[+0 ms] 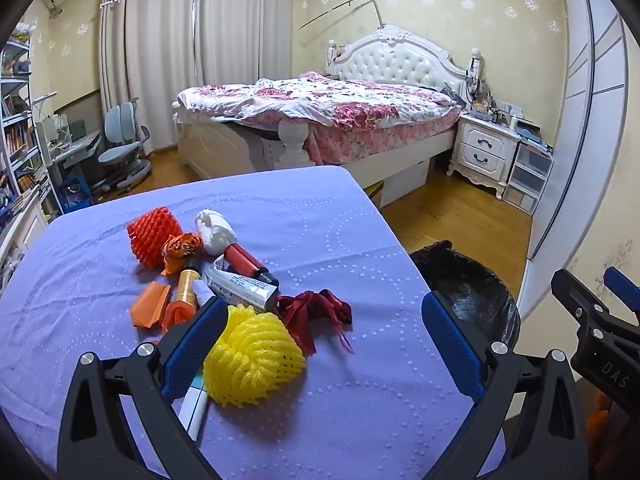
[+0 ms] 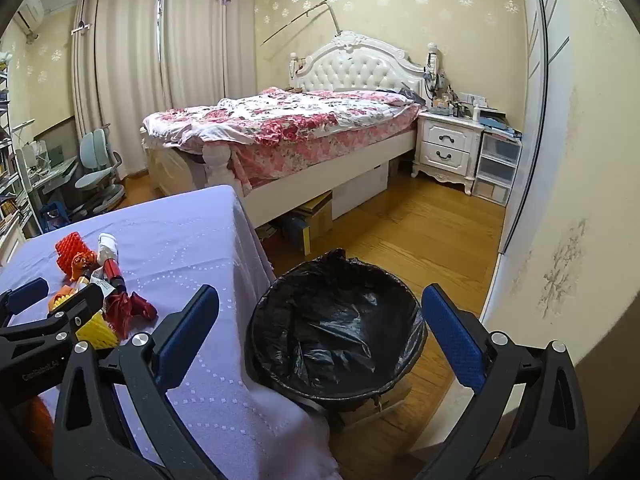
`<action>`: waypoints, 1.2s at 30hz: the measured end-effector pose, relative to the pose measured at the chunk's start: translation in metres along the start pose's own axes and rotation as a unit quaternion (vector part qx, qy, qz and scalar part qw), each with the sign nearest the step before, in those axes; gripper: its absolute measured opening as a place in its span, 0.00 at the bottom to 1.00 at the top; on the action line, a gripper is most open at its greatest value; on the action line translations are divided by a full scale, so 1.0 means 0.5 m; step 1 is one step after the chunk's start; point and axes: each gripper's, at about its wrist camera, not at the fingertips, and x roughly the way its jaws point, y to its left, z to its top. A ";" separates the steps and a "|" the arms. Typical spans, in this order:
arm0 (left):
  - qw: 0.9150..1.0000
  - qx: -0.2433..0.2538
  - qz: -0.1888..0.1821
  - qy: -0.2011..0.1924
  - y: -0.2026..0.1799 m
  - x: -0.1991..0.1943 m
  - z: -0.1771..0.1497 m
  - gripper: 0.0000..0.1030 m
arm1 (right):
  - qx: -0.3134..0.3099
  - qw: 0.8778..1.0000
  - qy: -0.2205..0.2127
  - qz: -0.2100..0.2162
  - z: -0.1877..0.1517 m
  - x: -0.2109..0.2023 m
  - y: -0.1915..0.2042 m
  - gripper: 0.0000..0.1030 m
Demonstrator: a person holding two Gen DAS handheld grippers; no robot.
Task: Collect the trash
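Trash lies piled on the lilac tablecloth (image 1: pixel 320 220): a yellow foam net (image 1: pixel 252 356), a red foam net (image 1: pixel 150 236), a dark red ribbon (image 1: pixel 320 312), a white crumpled wad (image 1: pixel 214 230), a red tube (image 1: pixel 248 262), a white tube (image 1: pixel 240 286), a gold bottle (image 1: pixel 188 286) and orange wrappers (image 1: pixel 150 306). My left gripper (image 1: pixel 320 340) hangs open above the table; the yellow net lies just inside its left finger, untouched. My right gripper (image 2: pixel 316 336) is open over the black-lined bin (image 2: pixel 336 332) beside the table's right edge. Nothing is held.
A bed (image 1: pixel 320 116) stands behind the table and a white nightstand (image 2: pixel 448 146) to its right. A desk chair (image 1: pixel 124 144) and shelves (image 1: pixel 16 140) are at the left. Wooden floor (image 2: pixel 420 224) lies between bin, bed and wall. A white pen (image 1: pixel 198 408) lies under the left finger.
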 end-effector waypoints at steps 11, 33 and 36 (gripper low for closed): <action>1.000 -0.006 0.001 0.002 0.006 -0.005 -0.004 0.94 | 0.000 1.000 0.001 0.000 -0.001 -0.001 -0.002 0.96; 1.000 -0.005 0.002 0.005 0.008 0.002 -0.010 0.94 | 0.002 1.000 0.005 -0.001 -0.006 -0.005 0.000 0.96; 1.000 -0.004 0.002 0.007 0.007 0.003 -0.012 0.94 | 0.002 1.000 0.006 0.000 -0.006 -0.004 0.000 0.96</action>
